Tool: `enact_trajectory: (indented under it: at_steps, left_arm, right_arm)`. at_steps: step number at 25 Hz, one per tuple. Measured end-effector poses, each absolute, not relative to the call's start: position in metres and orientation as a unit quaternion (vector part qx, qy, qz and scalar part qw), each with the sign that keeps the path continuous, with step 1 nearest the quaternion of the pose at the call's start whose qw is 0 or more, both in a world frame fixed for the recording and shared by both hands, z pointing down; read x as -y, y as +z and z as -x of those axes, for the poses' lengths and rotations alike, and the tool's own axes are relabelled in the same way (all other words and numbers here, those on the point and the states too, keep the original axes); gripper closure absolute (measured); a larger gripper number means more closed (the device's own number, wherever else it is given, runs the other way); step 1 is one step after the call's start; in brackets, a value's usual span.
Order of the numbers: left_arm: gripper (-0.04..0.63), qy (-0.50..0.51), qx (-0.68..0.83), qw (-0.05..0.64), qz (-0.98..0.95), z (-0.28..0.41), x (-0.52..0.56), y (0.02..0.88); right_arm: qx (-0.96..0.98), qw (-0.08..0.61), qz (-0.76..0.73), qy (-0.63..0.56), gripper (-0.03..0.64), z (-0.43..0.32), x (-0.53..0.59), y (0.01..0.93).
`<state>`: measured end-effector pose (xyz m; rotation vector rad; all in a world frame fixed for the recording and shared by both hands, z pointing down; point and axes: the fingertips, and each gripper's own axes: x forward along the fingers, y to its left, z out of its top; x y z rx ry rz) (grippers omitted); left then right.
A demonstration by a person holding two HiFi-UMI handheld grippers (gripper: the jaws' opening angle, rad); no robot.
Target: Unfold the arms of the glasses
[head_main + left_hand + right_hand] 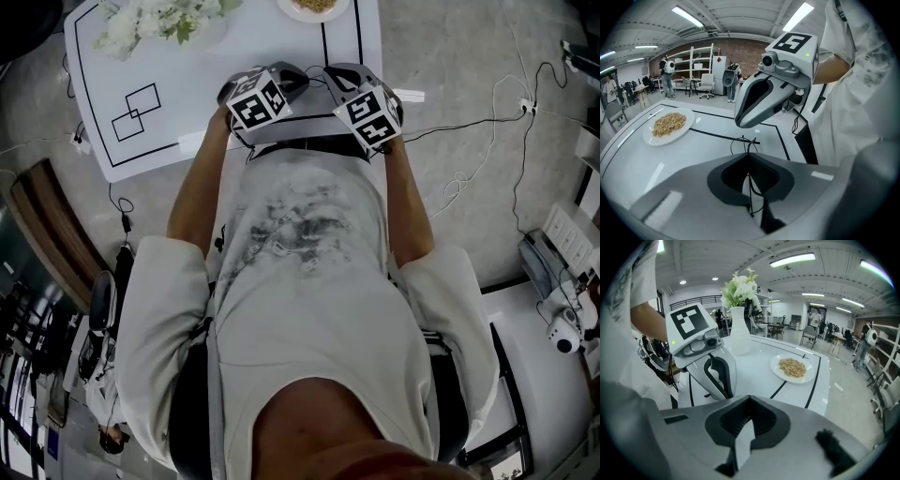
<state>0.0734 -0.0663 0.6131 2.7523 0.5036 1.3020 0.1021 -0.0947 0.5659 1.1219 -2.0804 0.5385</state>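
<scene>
Wire glasses (751, 143) pinched in left tongs (748, 155) at the table's (187, 112) near edge; right tongs (749, 398) closed.

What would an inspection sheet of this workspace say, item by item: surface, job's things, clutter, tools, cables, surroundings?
Surface: white table with black marked lines.
Job's things: thin wire glasses, in the left tool.
Clutter: plate of food; vase with white flowers.
Tools: left tool shut on the glasses; right tool shut, nothing seen between its jaws.
Cables: loose cables on the floor beside the table.
Surroundings: large hall; shelves, chairs and people far behind.
</scene>
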Motion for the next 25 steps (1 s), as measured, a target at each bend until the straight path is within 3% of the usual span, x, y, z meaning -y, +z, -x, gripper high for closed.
enact_trajectory:
  at_steps: [15, 25]
  left_arm:
    - [0.578, 0.417, -0.19, -0.001, -0.889, -0.071, 0.059, 0.611]
    - [0.58, 0.415, -0.187, -0.02, -0.89, -0.07, 0.06, 0.609]
  right_arm:
    - [0.812, 0.371, -0.379, 0.243, 0.6, -0.093, 0.082, 0.591]
    - [0.808, 0.35, -0.382, 0.28, 0.6, -0.09, 0.083, 0.599]
